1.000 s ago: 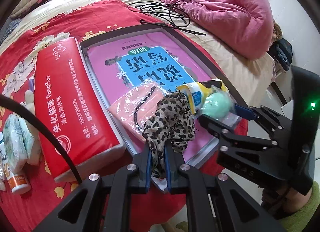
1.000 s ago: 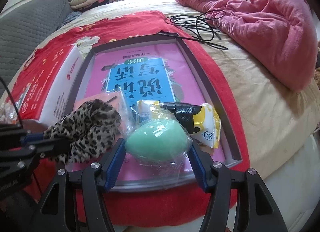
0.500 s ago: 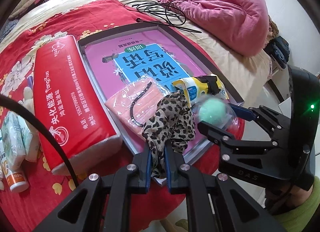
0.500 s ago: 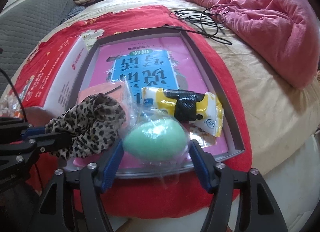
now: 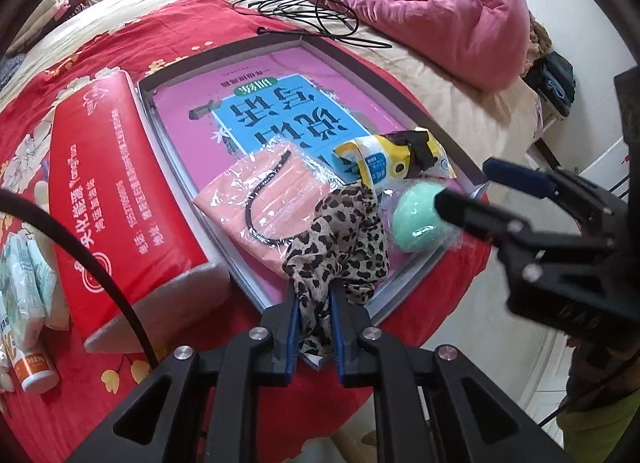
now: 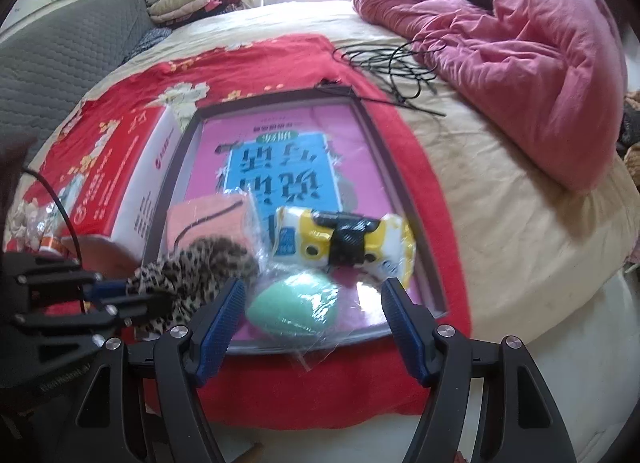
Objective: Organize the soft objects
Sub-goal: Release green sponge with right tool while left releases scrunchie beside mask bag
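Note:
My left gripper (image 5: 314, 317) is shut on a leopard-print cloth (image 5: 340, 231) at the near edge of a grey tray (image 5: 360, 67) with a pink and blue printed sheet. The cloth also shows in the right wrist view (image 6: 196, 267). My right gripper (image 6: 312, 323) is open, its blue pads either side of a green egg-shaped sponge in clear wrap (image 6: 292, 309) that lies in the tray's near corner, not touching it. The sponge (image 5: 418, 219) sits behind the right gripper (image 5: 472, 187). A yellow-white packet (image 6: 344, 239) and a pink bagged item (image 5: 264, 199) lie in the tray.
A long red package (image 5: 108, 191) lies left of the tray on a red floral cloth (image 5: 48, 95). Small packets and a white bottle (image 5: 34, 367) sit at far left. Black cables (image 6: 392, 63) and a pink quilt (image 6: 520, 47) lie behind. The bed edge is just below the tray.
My right gripper opened and drew back, leaving the green sponge in the tray's near corner. My left gripper still holds the leopard cloth in about the same place.

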Available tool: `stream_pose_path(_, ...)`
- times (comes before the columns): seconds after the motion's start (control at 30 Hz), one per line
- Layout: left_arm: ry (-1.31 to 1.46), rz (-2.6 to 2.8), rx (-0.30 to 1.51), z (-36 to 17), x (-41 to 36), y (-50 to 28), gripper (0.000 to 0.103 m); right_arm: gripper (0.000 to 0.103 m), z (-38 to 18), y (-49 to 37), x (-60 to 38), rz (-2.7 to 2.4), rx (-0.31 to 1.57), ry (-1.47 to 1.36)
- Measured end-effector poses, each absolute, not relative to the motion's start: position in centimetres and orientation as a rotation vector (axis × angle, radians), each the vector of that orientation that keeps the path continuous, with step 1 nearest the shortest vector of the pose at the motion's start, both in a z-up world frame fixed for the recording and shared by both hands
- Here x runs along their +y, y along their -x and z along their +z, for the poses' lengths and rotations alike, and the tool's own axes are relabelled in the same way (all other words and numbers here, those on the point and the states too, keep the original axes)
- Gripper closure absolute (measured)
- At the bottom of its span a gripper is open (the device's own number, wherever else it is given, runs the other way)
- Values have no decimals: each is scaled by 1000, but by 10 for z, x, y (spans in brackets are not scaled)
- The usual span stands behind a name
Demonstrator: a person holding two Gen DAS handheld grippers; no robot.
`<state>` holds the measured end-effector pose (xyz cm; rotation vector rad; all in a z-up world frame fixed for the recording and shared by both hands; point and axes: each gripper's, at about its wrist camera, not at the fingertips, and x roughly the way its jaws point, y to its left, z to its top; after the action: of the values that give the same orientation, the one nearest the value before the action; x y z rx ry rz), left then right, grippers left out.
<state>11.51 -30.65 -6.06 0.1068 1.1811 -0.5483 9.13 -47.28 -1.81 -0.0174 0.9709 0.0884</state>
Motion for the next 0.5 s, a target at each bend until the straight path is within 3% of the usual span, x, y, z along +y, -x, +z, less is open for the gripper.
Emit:
stream_pose_path(0.1, -104, -553, 1170, -60, -304, -113, 84, 31, -13, -90, -476, 79, 959, 8)
stream_pose_path(0.5, -105, -525, 1131, -45, -295, -110, 51, 31, -6, -85, -478, 67, 943, 15)
